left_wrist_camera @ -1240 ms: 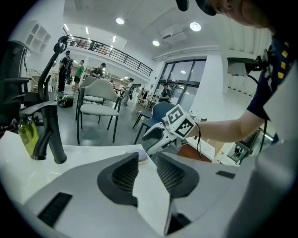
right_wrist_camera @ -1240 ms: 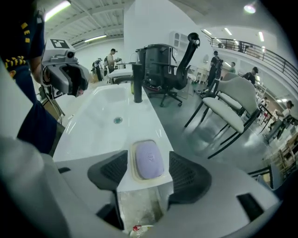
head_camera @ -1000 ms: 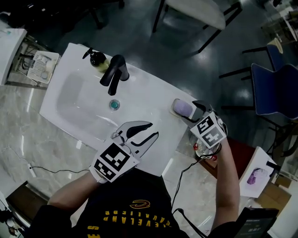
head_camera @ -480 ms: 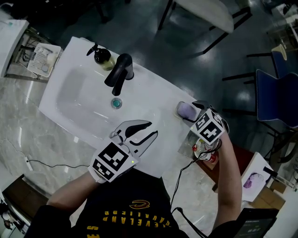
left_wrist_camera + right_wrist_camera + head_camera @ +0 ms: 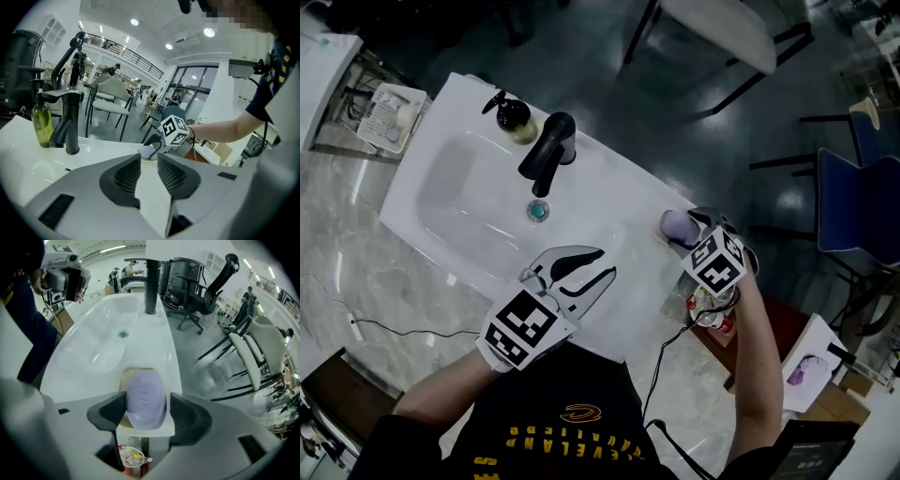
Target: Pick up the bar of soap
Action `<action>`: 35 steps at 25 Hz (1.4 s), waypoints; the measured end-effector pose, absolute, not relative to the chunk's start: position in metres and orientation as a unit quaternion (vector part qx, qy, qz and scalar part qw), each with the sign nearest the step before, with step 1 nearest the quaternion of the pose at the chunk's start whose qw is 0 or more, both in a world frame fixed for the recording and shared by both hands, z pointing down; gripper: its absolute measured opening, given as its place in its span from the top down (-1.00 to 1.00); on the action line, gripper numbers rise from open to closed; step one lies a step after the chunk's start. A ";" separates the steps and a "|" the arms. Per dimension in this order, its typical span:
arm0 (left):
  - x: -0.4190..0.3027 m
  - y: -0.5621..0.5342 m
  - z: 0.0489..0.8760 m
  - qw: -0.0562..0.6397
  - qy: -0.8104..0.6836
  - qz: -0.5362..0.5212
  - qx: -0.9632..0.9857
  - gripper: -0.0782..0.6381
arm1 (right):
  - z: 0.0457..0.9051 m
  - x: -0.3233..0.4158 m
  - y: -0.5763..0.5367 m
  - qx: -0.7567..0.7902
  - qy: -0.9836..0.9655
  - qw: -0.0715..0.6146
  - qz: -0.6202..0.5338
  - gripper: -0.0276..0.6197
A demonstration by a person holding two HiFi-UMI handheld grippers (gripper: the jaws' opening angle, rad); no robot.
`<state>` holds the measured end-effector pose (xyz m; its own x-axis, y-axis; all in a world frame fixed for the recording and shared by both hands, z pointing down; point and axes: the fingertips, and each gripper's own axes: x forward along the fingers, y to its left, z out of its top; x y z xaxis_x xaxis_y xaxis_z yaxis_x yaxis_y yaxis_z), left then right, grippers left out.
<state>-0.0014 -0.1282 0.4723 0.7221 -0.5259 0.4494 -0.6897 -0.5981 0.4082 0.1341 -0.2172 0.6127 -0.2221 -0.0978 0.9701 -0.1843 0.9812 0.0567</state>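
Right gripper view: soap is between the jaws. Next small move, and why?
Probably close the right gripper on the oval purple soap bar: it lies between the spread jaws, apparently resting on its beige dish, so grip before lifting.

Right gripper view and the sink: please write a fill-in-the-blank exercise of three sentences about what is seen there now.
1. The right tongs have a ____ bar of soap between their jaws.
2. The left tongs hover with jaws apart and hold ____.
3. The ____ faucet stands on the sink next to a pump bottle.

Missing words: purple; nothing; black
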 end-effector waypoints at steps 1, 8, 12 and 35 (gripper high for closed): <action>-0.002 -0.128 0.472 0.288 -0.345 0.142 0.882 0.46 | 0.612 0.134 -0.217 0.097 -0.781 0.617 0.023 -0.03; -0.002 -0.129 0.470 0.288 -0.344 0.138 0.883 0.46 | 0.609 0.131 -0.217 0.123 -0.770 0.623 -0.056 -0.02; 0.001 -0.128 0.468 0.287 -0.340 0.138 0.885 0.46 | 0.611 0.130 -0.215 0.116 -0.767 0.628 -0.053 0.07; 0.004 -0.116 0.446 0.277 -0.340 0.131 0.889 0.46 | 0.567 0.124 -0.220 0.216 -0.822 0.527 0.013 0.09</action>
<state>0.0044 -0.1160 0.4458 0.7343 -0.5318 0.4219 -0.6773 -0.6157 0.4027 0.1242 -0.2200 0.5666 -0.3519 -0.3405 0.8719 -0.3687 0.9066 0.2053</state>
